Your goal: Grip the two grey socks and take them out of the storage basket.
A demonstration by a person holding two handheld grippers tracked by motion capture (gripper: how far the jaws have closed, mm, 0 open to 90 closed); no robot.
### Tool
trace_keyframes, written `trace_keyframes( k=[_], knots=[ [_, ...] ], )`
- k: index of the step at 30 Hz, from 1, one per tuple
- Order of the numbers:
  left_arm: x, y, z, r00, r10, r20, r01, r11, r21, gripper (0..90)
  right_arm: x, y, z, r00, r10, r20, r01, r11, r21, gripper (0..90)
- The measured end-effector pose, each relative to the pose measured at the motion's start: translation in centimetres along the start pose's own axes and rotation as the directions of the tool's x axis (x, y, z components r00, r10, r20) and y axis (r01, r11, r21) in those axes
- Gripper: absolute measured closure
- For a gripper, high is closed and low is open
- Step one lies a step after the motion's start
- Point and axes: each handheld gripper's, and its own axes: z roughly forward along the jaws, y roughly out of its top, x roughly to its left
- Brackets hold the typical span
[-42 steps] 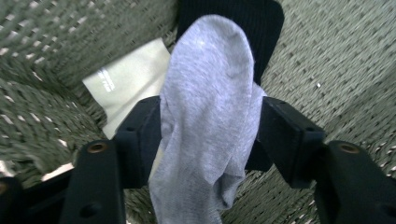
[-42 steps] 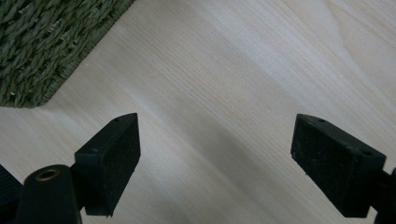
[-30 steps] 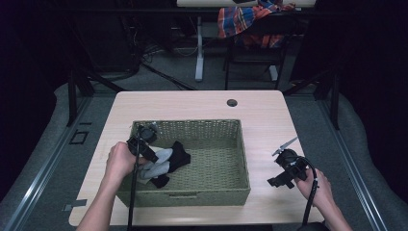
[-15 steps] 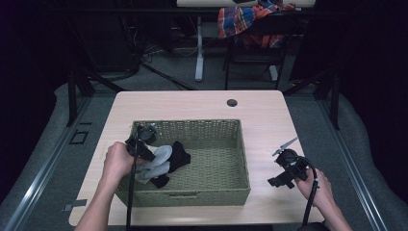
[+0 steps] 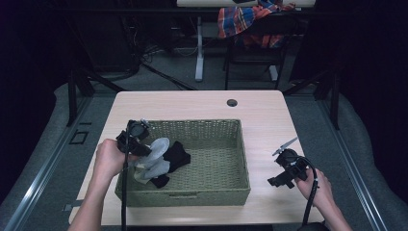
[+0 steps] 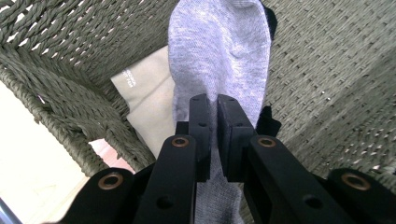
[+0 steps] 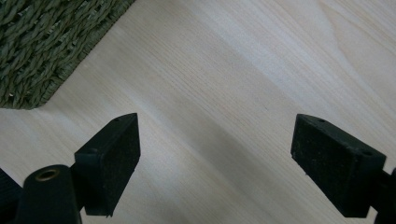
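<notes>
In the left gripper view, the left gripper (image 6: 212,105) is clenched on a grey sock (image 6: 219,51) inside the basket (image 6: 56,70). From above, the right gripper (image 5: 285,163) sits released on the surface (image 5: 269,120).

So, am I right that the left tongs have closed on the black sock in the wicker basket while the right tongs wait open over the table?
Not quite: the left tongs are shut on the grey sock, not the black one, as the left gripper view shows. The rest stands: it is in the wicker basket, and the right tongs wait open over the table.
</notes>
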Motion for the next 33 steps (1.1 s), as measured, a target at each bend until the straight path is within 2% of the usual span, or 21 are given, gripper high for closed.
trace_keyframes(
  k=[5,7,14,16,20,22,33],
  knots=[
    [-0.1,0.0,-0.7,1.0,0.004,0.004,-0.004,0.9997,-0.025,85.5,0.0,0.0,0.0,1.0,0.001,-0.002,-0.001,1.0,0.0,15.5],
    [-0.2,0.0,-1.1,1.0,0.008,-0.005,-0.008,0.9994,-0.034,85.5,-0.1,0.1,0.0,0.9999,-0.011,-0.002,0.011,1.0,0.016,15.6],
    [-0.3,-0.2,-2.6,0.9997,0.011,-0.022,-0.013,0.9971,-0.076,85.6,-0.1,0.1,0.0,1.0,-0.01,-0.002,0.01,1.0,0.018,15.6],
    [-0.3,-0.3,-3.1,0.9996,0.011,-0.025,-0.013,0.9962,-0.086,85.5,0.1,0.0,0.1,1.0,0.007,0.006,-0.007,1.0,-0.002,15.6],
    [-0.1,-0.6,-4.0,0.999,0.0,-0.046,-0.006,0.9932,-0.116,85.6,0.0,0.0,0.0,1.0,0.002,0.003,-0.002,1.0,0.002,15.6],
    [-0.1,-0.7,-4.4,0.9987,-0.003,-0.052,-0.003,0.9928,-0.12,85.5,-0.2,0.1,-0.2,0.9998,-0.019,0.01,0.019,0.999,0.026,15.6],
    [1.0,-1.8,-6.4,0.9953,-0.046,-0.085,0.032,0.9864,-0.161,85.6,-0.1,0.0,0.0,1.0,-0.004,0.007,0.004,1.0,0.008,15.6]
  ],
)
